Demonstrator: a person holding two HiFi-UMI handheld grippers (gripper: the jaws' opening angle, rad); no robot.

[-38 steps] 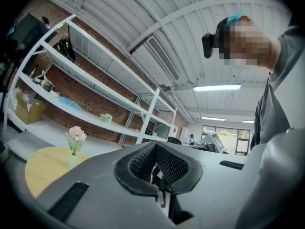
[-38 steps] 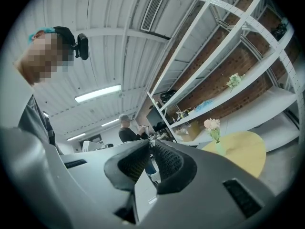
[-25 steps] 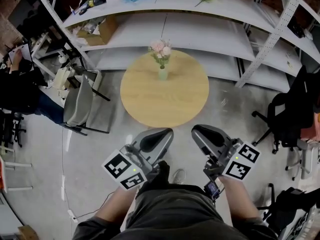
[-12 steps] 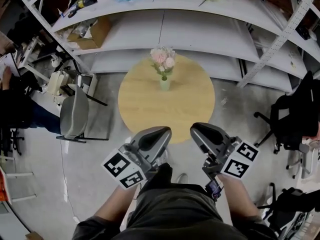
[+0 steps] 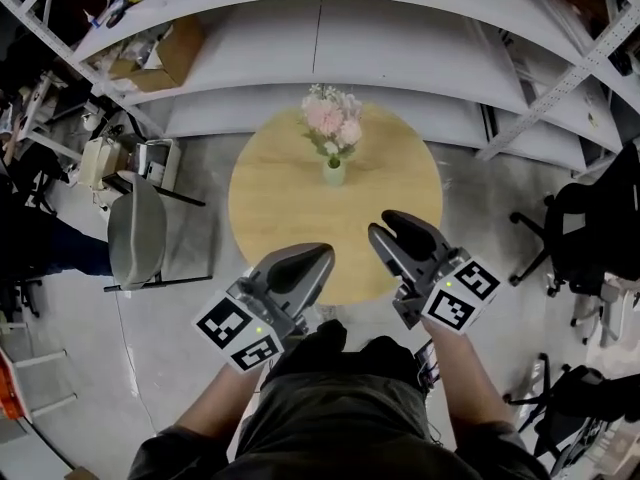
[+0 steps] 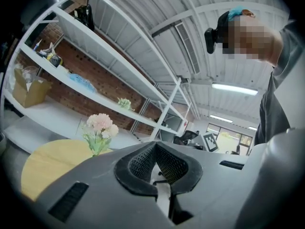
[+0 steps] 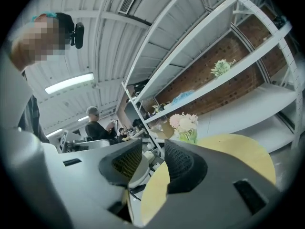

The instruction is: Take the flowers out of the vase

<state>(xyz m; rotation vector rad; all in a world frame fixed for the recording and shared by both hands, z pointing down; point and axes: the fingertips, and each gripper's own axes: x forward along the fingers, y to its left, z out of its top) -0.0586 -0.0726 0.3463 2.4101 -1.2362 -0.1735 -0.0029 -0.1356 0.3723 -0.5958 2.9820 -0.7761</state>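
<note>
We have closed in on the round table (image 5: 270, 203), and both grippers now overlap its near edge. Our right gripper (image 5: 388, 230) is opening its jaws, empty; our left gripper (image 5: 320, 256) has its jaws together, empty. The pink flowers (image 5: 335, 123) stand in the green vase (image 5: 334, 173) at the table's far side, so reaching likely comes next.

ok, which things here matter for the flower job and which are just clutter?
Job: flowers, vase, round table, left gripper, right gripper (jaws opening, nothing between).
Clutter: cardboard box, grey chair, black office chair, shelving.
</note>
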